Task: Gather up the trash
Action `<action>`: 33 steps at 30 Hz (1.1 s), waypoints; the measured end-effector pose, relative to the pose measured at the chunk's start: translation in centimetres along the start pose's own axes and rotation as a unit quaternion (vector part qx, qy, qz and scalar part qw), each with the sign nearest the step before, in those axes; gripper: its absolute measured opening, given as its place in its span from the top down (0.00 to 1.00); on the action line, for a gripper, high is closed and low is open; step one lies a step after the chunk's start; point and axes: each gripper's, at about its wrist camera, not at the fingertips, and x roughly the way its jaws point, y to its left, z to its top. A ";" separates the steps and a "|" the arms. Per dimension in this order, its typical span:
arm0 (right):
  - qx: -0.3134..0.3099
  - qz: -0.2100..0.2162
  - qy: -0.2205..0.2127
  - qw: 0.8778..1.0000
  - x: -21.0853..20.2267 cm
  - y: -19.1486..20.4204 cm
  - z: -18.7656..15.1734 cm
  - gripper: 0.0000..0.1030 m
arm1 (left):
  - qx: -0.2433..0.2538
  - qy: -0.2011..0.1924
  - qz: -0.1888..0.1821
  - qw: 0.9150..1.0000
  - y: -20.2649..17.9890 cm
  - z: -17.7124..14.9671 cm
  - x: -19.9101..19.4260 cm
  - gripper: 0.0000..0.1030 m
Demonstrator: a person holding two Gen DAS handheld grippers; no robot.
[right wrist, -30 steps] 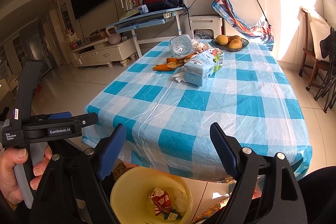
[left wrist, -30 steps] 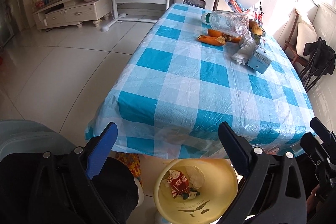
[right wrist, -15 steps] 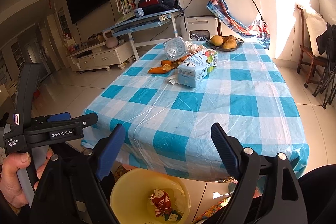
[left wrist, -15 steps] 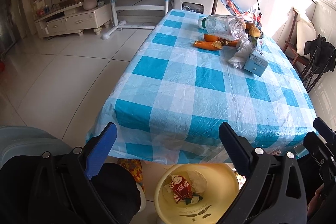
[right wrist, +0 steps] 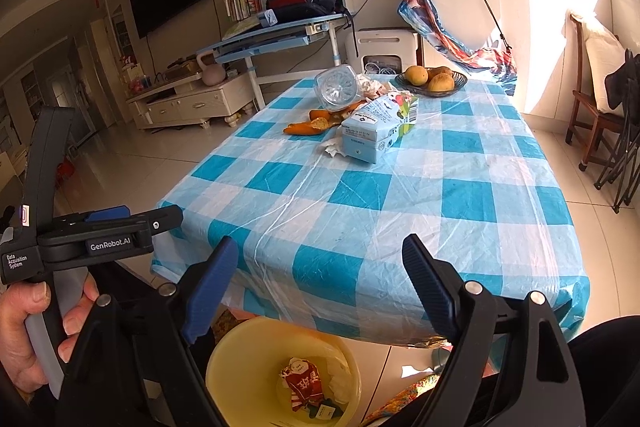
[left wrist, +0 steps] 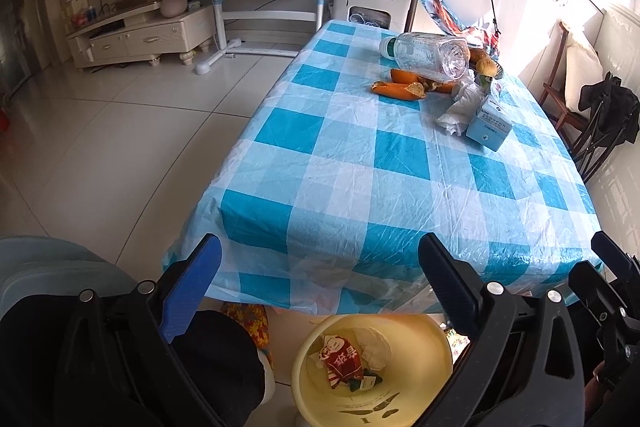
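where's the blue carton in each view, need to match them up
Left wrist: the blue carton lies right of centre in the upper half, near the table's right edge, crumpled tissue on its left.
Right wrist: the blue carton sits just above centre, its end facing the camera, tissue at its lower left.
Shared landmark: the clear plastic bottle lying on its side beyond the carton.

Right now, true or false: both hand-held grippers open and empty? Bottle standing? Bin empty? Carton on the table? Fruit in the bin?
1. Both the left hand-held gripper and right hand-held gripper are open, holding nothing. True.
2. The clear bottle stands upright. False: it lies on its side.
3. The yellow bin is empty. False: a red wrapper lies inside.
4. The blue carton is on the table. True.
5. The whole fruit is in the bin. False: it sits in a dark bowl.
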 end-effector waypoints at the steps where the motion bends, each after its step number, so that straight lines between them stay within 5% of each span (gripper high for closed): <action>1: 0.001 0.000 -0.001 1.000 0.0 0.0 0.0 0.21 | 0.000 -0.001 0.000 1.000 0.0 0.0 0.0 0.07; 33: -0.002 0.000 0.001 1.000 0.1 -0.3 0.0 0.21 | -0.007 -0.007 0.002 1.000 0.2 0.1 -0.2 0.07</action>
